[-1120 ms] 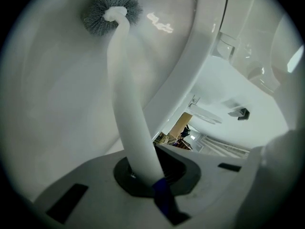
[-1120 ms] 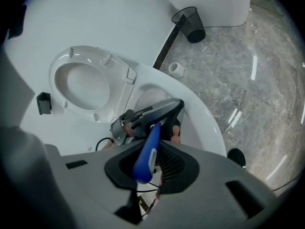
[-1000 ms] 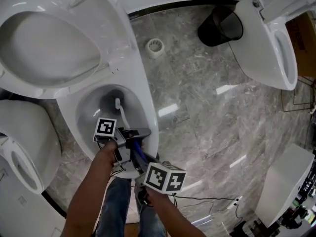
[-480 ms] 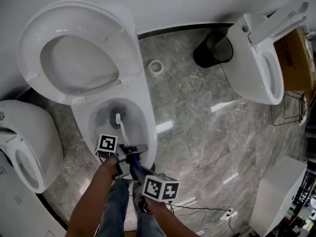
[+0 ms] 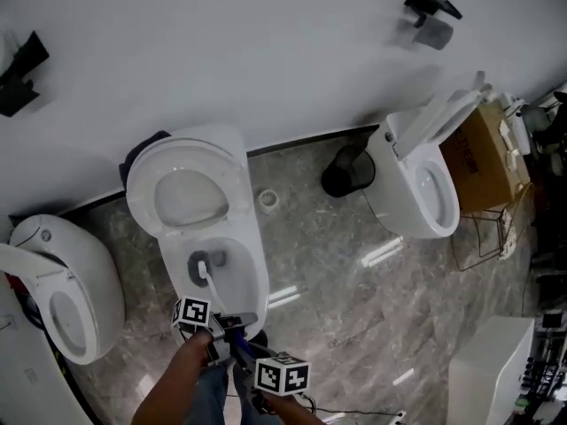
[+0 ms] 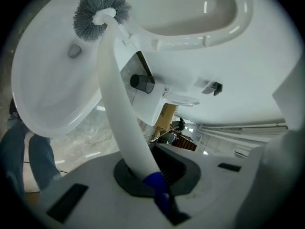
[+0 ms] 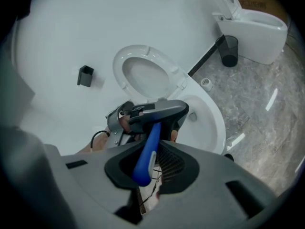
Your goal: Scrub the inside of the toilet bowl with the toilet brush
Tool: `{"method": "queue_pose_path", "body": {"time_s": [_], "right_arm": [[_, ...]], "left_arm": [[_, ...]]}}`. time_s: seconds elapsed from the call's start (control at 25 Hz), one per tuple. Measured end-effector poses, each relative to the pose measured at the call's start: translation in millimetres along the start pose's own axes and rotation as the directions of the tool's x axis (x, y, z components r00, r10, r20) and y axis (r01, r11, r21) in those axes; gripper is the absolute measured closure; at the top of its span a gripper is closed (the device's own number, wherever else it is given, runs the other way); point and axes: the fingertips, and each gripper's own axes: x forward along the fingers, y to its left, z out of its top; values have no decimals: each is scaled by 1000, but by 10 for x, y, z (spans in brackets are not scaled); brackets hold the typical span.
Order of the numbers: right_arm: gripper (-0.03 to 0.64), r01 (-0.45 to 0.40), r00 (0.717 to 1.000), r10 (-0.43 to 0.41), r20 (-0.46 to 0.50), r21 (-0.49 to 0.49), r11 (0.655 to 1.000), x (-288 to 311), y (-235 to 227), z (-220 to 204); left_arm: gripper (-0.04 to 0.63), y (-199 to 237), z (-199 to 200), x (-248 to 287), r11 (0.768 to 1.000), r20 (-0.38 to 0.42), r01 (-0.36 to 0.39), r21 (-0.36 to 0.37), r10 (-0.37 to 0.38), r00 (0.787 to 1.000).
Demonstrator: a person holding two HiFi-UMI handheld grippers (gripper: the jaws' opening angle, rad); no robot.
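Left gripper view: left hand-held gripper (image 6: 145,175) is clamped on the white shaft of the brush (image 6: 116,109), just above its blue grip. The grey bristle head is down inside the bowl (image 6: 43,89), at the inner wall near the drain hole.

Right gripper view: right hand-held gripper (image 7: 143,168) is closed on the blue handle end. The left one sits just ahead on the same handle, over the bowl.

Head view: both grippers are at the front rim of the middle toilet (image 5: 257,277), seat (image 5: 190,197) raised. Brush head is in the bowl. A black bin (image 5: 347,172) and a tape roll (image 5: 267,200) stand on the floor (image 5: 354,290) to the right.
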Motion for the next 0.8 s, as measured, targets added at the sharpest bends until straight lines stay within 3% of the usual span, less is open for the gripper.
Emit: {"method": "queue_pose_path", "body": {"time_s": [0.24,0.48,0.8], "right_arm": [[560,-34,999,38,27,-108,994,-852,842,-16],[560,-41,994,64,90,-242,969,-1583,1552,-36],[558,-11,969,105,222,-387,922,-2478,2328,-59]], "left_arm": [[595,-1008,-702,-259,992,-33,-5,123,9,999],[595,-1938,-1319,-452,961,-63,30,275,-14,998],[595,-3016,-2099,-669,882,-94,147,447,-118,989]]}}
